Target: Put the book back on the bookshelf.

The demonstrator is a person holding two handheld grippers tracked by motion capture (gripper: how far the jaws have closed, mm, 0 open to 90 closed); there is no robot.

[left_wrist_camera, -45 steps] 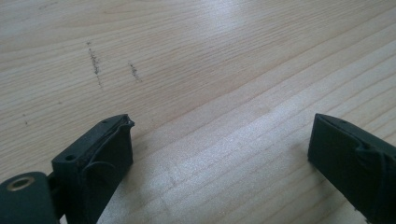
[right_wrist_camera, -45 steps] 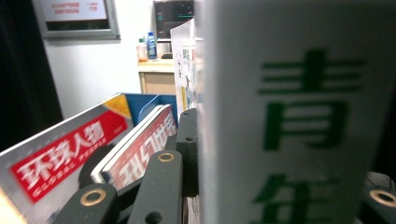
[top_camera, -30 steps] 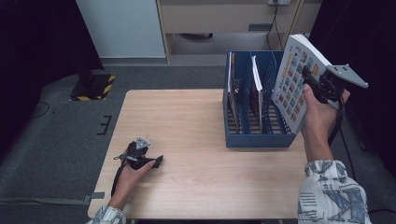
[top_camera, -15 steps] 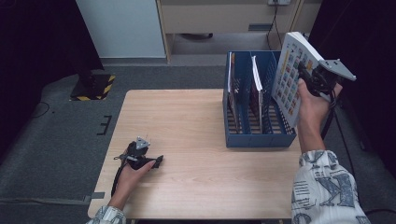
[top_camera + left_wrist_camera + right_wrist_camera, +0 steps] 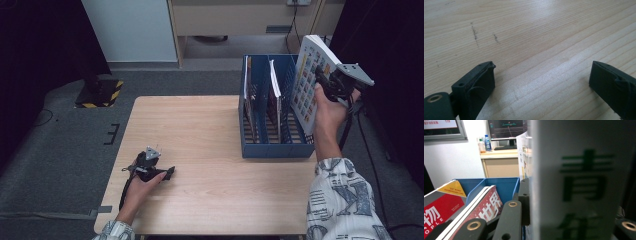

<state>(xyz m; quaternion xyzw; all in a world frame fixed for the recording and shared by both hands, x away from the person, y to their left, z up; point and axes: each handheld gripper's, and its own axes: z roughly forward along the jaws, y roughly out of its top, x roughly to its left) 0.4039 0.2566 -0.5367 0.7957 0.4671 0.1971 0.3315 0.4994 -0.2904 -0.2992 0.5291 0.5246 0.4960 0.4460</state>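
- Holding a book (image 5: 308, 80) in my right gripper (image 5: 325, 82), jaws clamped on it, tilted above the right end of the blue rack (image 5: 272, 150).
- Rack sits at the table's (image 5: 200, 130) right edge.
- My left gripper (image 5: 167, 173) rests near the front-left corner, jaws apart.

Held book (image 5: 584, 195) spine: green "青年". Red magazine (image 5: 439, 212) in rack: "PEOPLE", "物".

Grey carpet floor (image 5: 60, 125), pale cabinet (image 5: 132, 30), dark surroundings.
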